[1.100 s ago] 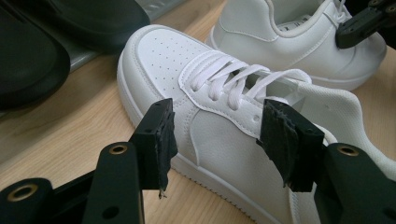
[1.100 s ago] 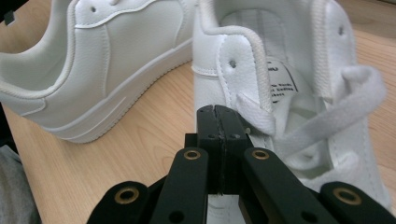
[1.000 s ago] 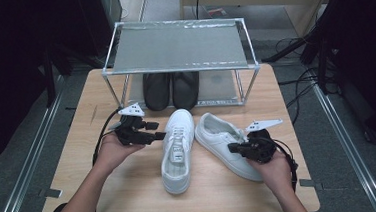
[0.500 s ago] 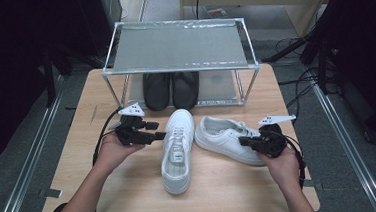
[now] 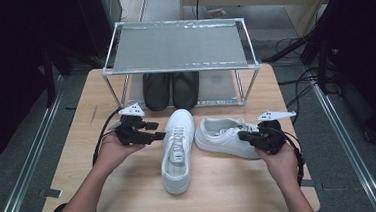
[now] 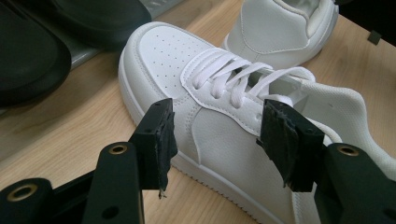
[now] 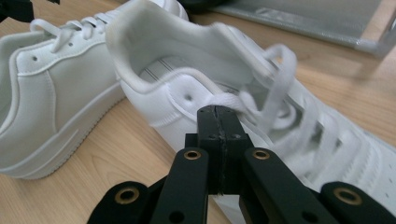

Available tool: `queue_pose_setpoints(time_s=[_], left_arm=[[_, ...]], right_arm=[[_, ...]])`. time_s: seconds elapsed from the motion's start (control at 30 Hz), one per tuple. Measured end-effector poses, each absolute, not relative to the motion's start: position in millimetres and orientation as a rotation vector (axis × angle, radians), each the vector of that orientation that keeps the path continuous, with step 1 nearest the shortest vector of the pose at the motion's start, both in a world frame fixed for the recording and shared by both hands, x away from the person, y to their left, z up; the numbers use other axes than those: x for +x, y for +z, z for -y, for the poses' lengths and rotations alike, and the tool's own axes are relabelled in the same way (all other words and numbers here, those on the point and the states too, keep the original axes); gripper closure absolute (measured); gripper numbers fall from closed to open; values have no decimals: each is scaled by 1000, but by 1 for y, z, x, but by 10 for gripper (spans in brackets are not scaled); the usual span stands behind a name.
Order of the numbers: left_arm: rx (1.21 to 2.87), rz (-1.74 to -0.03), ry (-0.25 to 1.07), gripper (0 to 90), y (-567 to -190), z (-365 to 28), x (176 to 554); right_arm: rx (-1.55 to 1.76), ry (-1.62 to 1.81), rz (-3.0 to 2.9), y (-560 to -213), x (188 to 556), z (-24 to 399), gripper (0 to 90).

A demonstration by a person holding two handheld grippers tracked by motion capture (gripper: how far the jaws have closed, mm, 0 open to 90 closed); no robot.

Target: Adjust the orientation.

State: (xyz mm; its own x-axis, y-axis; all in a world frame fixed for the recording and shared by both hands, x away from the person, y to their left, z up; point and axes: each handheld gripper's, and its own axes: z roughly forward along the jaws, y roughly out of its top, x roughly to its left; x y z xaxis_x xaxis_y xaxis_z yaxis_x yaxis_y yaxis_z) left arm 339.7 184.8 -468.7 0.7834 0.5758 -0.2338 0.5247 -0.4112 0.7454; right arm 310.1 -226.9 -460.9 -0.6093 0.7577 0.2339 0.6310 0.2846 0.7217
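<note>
Two white sneakers on wooden table [image 5: 76,114], in front of metal rack [image 5: 179,44] with black shoes [image 5: 171,89] beneath. Your left gripper [image 5: 153,130] holds jaws wide, pads apart, just beside left sneaker [image 5: 177,149]; in left gripper view that sneaker's [image 6: 210,112] laced side lies between and beyond fingers [image 6: 156,140], no contact visible. Your right gripper [image 5: 243,135] at right sneaker [image 5: 228,136]; in right gripper view jaws pressed together, tips [image 7: 218,114] at lace [image 7: 275,88] beside shoe's opening; whether lace is pinched, cannot tell.

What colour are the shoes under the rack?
Black shoes, best seen in the high view.
</note>
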Motion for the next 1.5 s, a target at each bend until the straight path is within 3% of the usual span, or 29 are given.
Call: queue_pose_setpoints(time_s=[0.23, 0.63, 1.5], left_arm=[[2098, -832, 79, 448, -471, -189, 335], [2089, -859, 90, 441, -474, -199, 325], [2091, -831, 87, 440, -472, -194, 331]], right_arm=[[1254, 1334, -2398, -452, 318, 205, 900], [1184, 1230, -2515, -468, 339, 165, 900], [1091, 1218, -2592, -475, 316, 164, 900]])
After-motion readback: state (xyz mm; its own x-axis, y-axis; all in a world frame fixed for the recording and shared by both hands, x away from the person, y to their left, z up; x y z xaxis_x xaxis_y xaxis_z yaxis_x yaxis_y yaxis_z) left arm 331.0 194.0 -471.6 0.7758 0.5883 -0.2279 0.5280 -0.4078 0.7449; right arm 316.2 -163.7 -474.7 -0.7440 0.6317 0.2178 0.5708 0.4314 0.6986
